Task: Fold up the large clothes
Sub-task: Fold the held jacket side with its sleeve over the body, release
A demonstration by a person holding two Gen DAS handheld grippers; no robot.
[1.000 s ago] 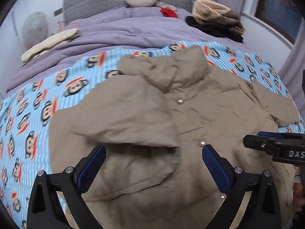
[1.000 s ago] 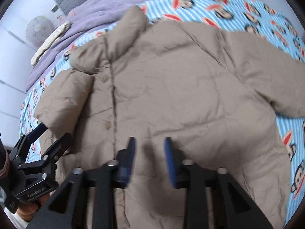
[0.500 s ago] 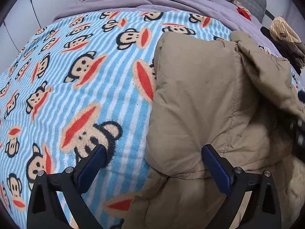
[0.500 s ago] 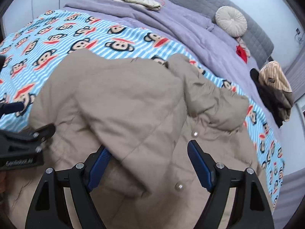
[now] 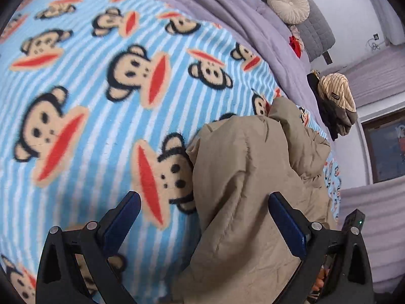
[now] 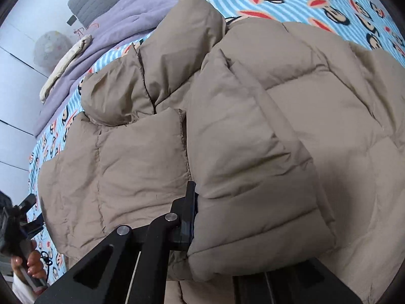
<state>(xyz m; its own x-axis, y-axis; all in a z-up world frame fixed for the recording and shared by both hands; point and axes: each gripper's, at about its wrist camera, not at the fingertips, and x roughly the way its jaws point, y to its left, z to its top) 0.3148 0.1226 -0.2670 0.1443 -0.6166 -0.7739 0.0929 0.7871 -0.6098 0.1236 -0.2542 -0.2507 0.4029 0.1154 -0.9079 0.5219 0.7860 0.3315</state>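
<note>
Tan puffer jacket [image 6: 253, 126] lies spread on monkey-print blanket [image 5: 101, 101], one sleeve folded across front. Right gripper [image 6: 195, 217] has just snapped shut, pinching sleeve cuff (one finger hidden under fabric). Left gripper [image 5: 202, 223] hangs over jacket's edge, fingers spread wide, holding nothing. Risk: slippery padded cuff may slide free, because pinch looks shallow.

No readable text, label or number anywhere.

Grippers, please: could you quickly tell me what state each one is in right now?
Left gripper: open, holding nothing; the jacket's edge lies between its fingers.
Right gripper: has just closed, shut on a fold of the jacket.
</note>
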